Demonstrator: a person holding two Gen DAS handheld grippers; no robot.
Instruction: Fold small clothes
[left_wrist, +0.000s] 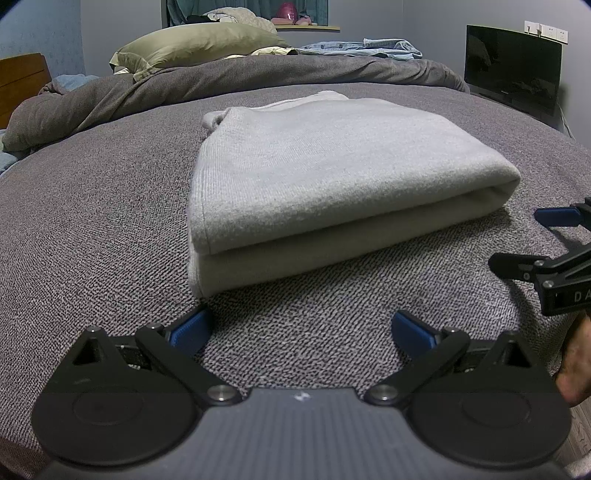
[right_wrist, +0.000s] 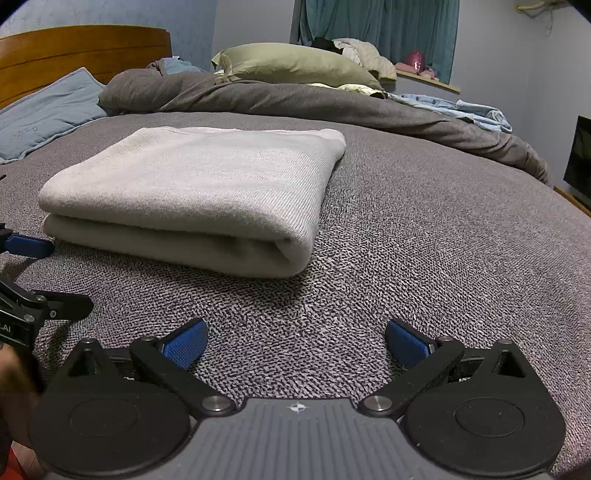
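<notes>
The pale grey knitted garment (left_wrist: 325, 173), folded into a thick rectangle, lies on the grey woven bedspread (left_wrist: 92, 229) just beyond the gaping, empty left claw (left_wrist: 301, 328) and right claw (right_wrist: 295, 341), where a careless snag could undo its layers.

Pale grey ribbed garment (left_wrist: 332, 173) on a speckled grey bed cover (left_wrist: 92, 221); behind the garment, an olive-green pillow (left_wrist: 195, 44) and teal curtain (right_wrist: 380, 29).

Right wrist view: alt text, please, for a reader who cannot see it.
A folded light grey garment lies on a grey bedspread, ahead and left of the open, empty right gripper. The left gripper shows at the left edge; pillows and rumpled bedding lie behind.
</notes>
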